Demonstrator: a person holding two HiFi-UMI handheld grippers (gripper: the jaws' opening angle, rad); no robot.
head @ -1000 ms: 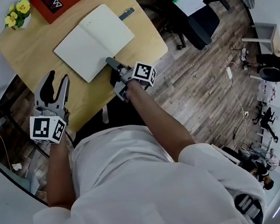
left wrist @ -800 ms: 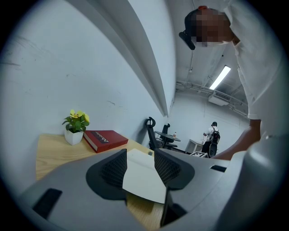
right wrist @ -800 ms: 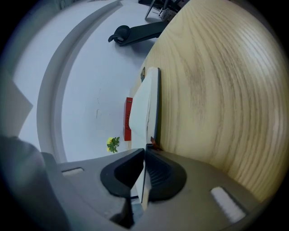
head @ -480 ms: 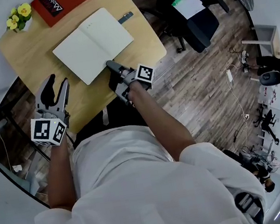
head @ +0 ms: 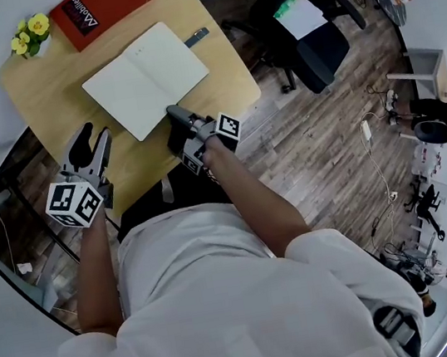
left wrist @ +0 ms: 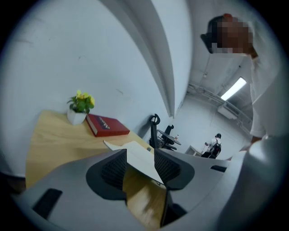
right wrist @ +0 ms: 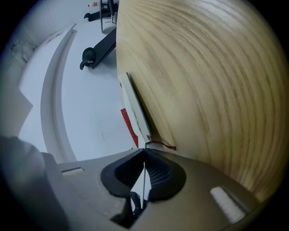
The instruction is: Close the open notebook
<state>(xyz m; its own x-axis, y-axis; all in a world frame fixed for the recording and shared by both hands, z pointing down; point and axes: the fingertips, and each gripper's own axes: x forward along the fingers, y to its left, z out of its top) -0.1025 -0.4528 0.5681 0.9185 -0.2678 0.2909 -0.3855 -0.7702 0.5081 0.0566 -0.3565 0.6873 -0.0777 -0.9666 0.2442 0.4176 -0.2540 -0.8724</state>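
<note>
The open notebook (head: 145, 78) lies flat with white pages up on the wooden table (head: 49, 83). My right gripper (head: 171, 111) sits at the notebook's near edge, rolled onto its side. In the right gripper view a thin white sheet of the notebook (right wrist: 133, 108) runs between the jaws, and my right gripper (right wrist: 144, 155) is shut on it. My left gripper (head: 92, 144) hovers open over the table's near-left corner, clear of the notebook. In the left gripper view the notebook (left wrist: 137, 155) shows beyond my left gripper (left wrist: 140, 162), with nothing between the jaws.
A red book (head: 99, 4) and a small pot of yellow flowers (head: 26, 30) stand at the table's far side. A dark pen-like thing (head: 195, 37) lies by the notebook's right edge. A black office chair (head: 309, 25) stands right of the table on the wood floor.
My right gripper has rolled about its own axis at the notebook's near edge, and its jaws have come together. The left gripper has barely moved.
</note>
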